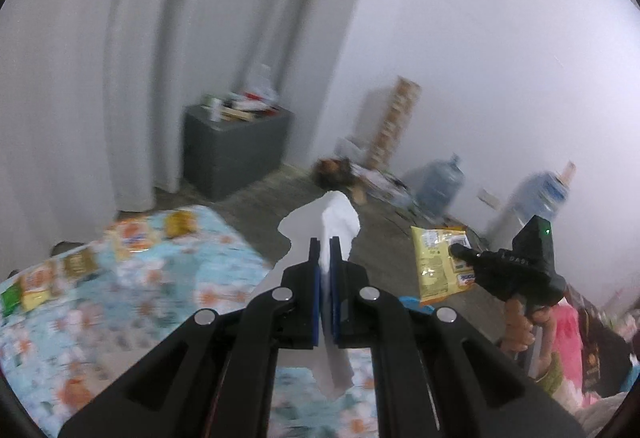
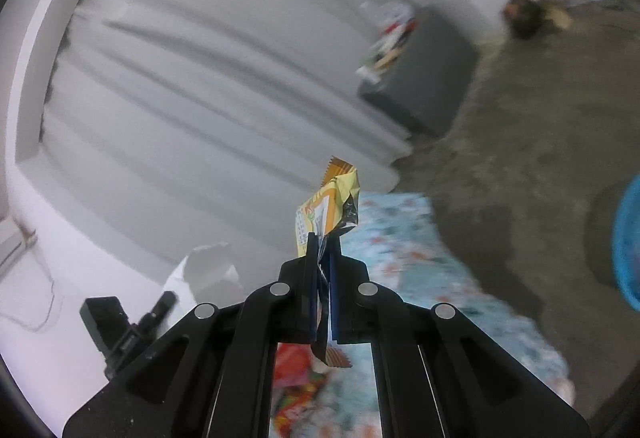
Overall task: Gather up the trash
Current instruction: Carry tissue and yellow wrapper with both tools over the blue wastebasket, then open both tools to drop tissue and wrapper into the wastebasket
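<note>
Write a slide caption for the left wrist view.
Left gripper shut on white tissue, right gripper holding a yellow wrapper above the floral sheet.

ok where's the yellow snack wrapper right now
Pinched in the right gripper, the yellow snack wrapper is held up above the floral bedsheet; the left wrist view shows it right of centre.

Bg notes, my view fwd: white curtain [image 1: 120, 78] hangs in folds at left, plain white wall [image 1: 500, 58] at right. Grey cabinet [image 1: 236, 150] at curtain foot, top w/ blurred clutter. Floral bedsheet [image 1: 120, 298] below me. Two blue water jugs [image 1: 440, 186] vs wall. Tall patterned box [image 1: 396, 118] leans nearby. Blue basin [image 2: 628, 246] on concrete floor [image 2: 520, 158].
</note>
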Demonstrator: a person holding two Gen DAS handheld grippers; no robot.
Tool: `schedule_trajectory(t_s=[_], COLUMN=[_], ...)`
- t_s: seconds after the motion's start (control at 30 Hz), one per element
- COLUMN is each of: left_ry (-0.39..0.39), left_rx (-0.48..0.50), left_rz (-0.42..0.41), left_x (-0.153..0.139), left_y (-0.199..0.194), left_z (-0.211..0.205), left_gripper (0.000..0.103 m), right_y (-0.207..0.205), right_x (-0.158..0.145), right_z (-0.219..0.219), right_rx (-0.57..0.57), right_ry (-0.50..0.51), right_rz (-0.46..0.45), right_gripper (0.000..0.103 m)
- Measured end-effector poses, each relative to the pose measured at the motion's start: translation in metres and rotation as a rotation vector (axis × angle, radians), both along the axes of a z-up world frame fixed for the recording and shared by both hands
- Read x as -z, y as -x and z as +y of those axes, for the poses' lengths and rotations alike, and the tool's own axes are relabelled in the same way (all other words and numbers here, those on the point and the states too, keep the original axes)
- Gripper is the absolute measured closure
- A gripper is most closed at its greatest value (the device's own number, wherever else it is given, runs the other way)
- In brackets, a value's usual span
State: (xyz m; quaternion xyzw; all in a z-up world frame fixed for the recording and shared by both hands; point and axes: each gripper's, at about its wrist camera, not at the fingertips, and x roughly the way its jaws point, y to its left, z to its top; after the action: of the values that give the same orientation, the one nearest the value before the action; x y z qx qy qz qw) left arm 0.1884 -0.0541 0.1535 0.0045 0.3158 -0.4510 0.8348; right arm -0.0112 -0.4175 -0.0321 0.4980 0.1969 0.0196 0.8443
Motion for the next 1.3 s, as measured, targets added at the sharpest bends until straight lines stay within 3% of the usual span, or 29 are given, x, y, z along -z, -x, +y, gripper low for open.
schedule_trajectory(t_s=[0.2, 0.47, 0.67, 0.87, 0.9, 0.97, 1.0, 1.03, 1.13, 1.3], left_ry=[-0.080, -0.270, -0.416, -0.469, -0.471, -0.482, -0.492, -0.496, -0.508, -0.462], left_rx=[0.177, 0.384, 0.479, 0.513, 0.516, 0.508, 0.486, 0.467, 0.460, 0.468], left_rz=[0.074, 0.213, 0.277, 0.366, 0.390, 0.448, 0.465, 0.474, 0.479, 0.429], left_x=[0.036, 0.131, 0.206, 0.279, 0.289, 0.311, 0.321, 0.329, 0.338, 0.316], left_y=[0.026, 0.057, 0.083, 0.093, 0.093, 0.092, 0.091, 0.091, 0.094, 0.091], left_z=[-0.108, -0.267, -0.362, -0.432, -0.436, -0.449, -0.454, -0.458, -0.465, -0.457], left_gripper=[0.099, 0.099, 0.099, 0.099, 0.097, 0.082, 0.070, 0.065, 0.056, 0.046], right_y=[0.067, 0.097, 0.120, 0.125, 0.123, 0.128, 0.144, 0.149, 0.158, 0.167], right_x=[0.040, 0.121, 0.177, 0.220, 0.230, 0.242, 0.244, 0.253, 0.261, 0.248], right_z=[-0.052, -0.092, -0.121, -0.153, -0.159, -0.168, -0.166, -0.169, -0.171, -0.164], right_rx=[0.191, 0.388, 0.467, 0.538, 0.556, 0.574, 0.580, 0.599, 0.624, 0.643], right_ry=[-0.029, -0.021, -0.068, -0.133, -0.141, -0.155, -0.160, -0.173, -0.191, -0.146], right_rz=[0.104, 0.414, 0.540, 0.606, 0.615, 0.625, 0.636, 0.655, 0.704, 0.725], right_gripper=[0.100, 0.099, 0.099, 0.096, 0.095, 0.083, 0.073, 0.062, 0.057, 0.049])
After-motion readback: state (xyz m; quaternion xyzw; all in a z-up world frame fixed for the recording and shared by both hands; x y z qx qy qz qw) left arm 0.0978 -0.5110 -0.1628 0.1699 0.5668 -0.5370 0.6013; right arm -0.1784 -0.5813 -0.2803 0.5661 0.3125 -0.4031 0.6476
